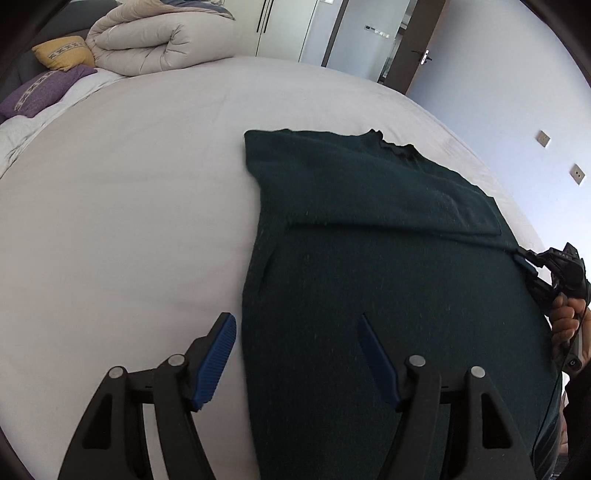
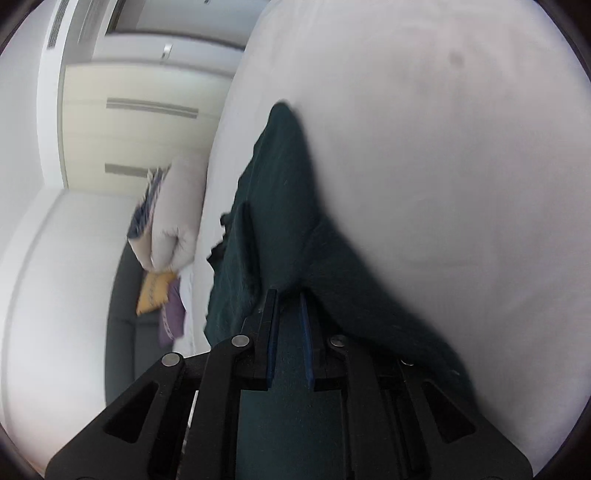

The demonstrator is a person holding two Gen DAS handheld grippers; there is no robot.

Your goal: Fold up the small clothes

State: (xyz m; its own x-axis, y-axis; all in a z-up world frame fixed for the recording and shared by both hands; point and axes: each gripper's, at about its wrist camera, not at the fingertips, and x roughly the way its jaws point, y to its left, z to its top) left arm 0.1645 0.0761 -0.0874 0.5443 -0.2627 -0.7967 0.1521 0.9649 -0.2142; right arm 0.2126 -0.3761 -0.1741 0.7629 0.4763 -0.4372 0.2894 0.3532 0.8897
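Note:
A dark green knit top (image 1: 369, 258) lies flat on the pale bed sheet (image 1: 129, 184), its collar at the far side and one sleeve folded across the body. My left gripper (image 1: 295, 325) is open above the top's near left edge, holding nothing. My right gripper (image 1: 526, 264) sits at the top's right edge, held by a hand. In the right wrist view the right gripper (image 2: 289, 295) is shut on the top's fabric (image 2: 280, 206), which rises in a fold between the blue pads (image 2: 306, 332).
A rolled beige duvet (image 1: 155, 40), a yellow pillow (image 1: 64, 51) and a purple pillow (image 1: 44, 86) lie at the far left of the bed. Wardrobe doors (image 1: 280, 26) and a dark door frame (image 1: 424, 44) stand beyond. A wall (image 1: 517, 110) runs along the right.

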